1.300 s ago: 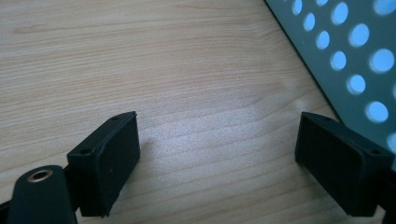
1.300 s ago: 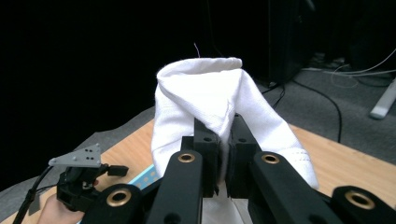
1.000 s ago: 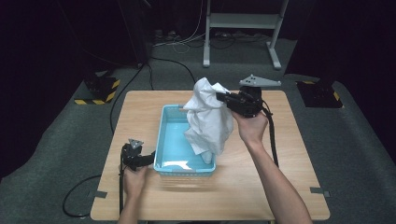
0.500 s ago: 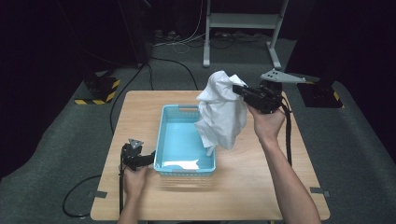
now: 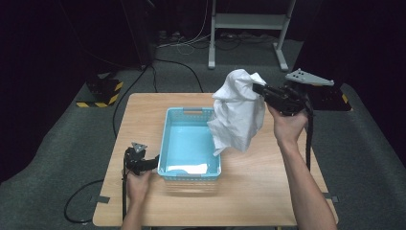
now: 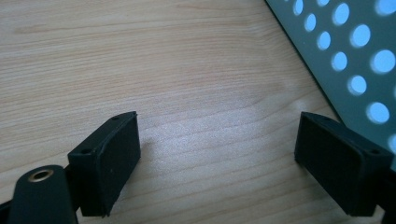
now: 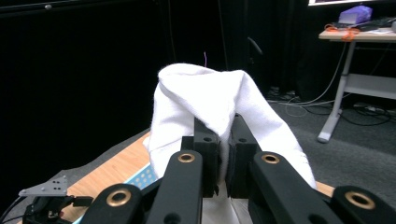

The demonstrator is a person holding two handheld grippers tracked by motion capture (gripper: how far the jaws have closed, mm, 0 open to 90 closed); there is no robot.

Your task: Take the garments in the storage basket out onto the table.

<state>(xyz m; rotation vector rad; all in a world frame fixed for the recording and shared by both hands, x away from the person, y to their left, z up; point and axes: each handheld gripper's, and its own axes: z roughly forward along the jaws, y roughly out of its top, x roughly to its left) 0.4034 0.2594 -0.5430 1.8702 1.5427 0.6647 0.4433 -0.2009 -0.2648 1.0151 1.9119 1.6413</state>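
Cloth [image 5: 237, 112] lifted rightward off basket [image 5: 190, 145]; right tool [image 7: 223, 154] clamps fold.

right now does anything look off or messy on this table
Nothing is spilled or damaged. The white cloth hangs bunched from the right gripper, above the blue basket, where another white piece lies.

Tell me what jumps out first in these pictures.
A white cloth hangs in the air over the right side of a blue basket, pinched in the right gripper. The left gripper rests open on the table at the basket's near left corner.
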